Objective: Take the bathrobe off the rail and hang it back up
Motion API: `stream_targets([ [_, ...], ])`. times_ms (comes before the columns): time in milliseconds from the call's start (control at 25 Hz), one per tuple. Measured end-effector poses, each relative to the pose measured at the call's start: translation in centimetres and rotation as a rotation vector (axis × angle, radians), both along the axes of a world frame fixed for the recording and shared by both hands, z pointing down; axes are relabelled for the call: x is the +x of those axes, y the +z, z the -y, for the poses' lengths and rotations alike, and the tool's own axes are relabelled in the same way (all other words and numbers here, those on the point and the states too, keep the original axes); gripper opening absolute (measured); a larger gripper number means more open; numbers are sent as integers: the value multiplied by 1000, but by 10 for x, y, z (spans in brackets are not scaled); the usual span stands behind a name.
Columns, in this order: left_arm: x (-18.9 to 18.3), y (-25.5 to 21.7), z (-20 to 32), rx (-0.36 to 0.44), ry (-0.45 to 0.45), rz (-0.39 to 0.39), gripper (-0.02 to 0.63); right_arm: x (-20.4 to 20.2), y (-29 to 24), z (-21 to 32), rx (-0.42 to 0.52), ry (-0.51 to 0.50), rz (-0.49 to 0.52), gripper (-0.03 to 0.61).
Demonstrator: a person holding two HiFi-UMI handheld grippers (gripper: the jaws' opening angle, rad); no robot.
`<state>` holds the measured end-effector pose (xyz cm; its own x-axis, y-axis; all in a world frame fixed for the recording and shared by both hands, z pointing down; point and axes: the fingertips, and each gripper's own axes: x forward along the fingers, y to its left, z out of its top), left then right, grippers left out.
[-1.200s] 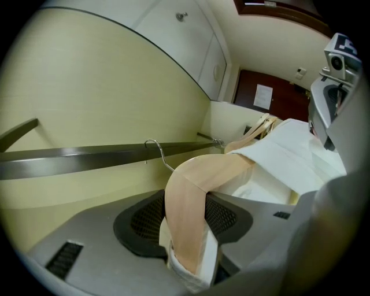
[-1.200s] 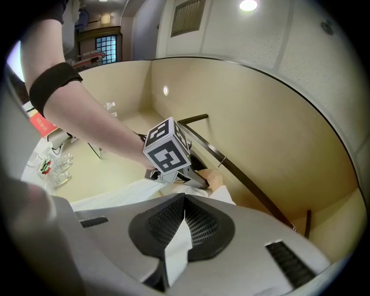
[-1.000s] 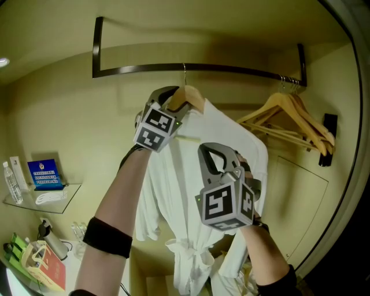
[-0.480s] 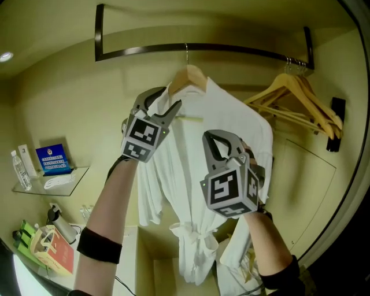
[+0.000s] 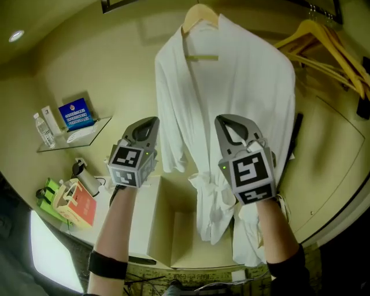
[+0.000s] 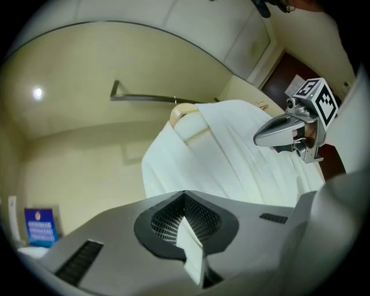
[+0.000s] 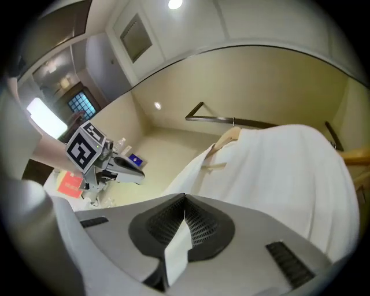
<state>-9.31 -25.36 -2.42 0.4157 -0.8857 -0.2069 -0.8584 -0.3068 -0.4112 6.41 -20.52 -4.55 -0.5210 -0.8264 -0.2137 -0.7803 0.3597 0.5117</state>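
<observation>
The left gripper (image 5: pixel 148 122) is held below the robe's shoulder; its jaws have just closed together, with nothing between them. The white bathrobe (image 5: pixel 231 87) hangs on its wooden hanger (image 5: pixel 200 14) from the rail (image 6: pixel 144 98). The right gripper (image 5: pixel 229 120), jaws together and empty, sits before the robe's waist.
</observation>
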Motion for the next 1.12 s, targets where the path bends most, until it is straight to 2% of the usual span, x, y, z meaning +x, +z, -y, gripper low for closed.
stream_targets([
  [160,-29,74,-20,-167,-67,-95,4,-2,59,-2,-124,-30,66,25],
  [280,-47,119,-44,-244,-73,-123,4,-5,106,-11,-229,-16,101,25],
  [480,-80,173,-81,-340,-46,-168,4,4,175,-35,-347,56,167,23],
  [680,-117,228,-114,-404,-20,-199,4,5,234,-74,-440,106,197,23],
  [1120,-125,264,-185,-448,-10,-200,4,0,300,-140,-560,152,250,23],
])
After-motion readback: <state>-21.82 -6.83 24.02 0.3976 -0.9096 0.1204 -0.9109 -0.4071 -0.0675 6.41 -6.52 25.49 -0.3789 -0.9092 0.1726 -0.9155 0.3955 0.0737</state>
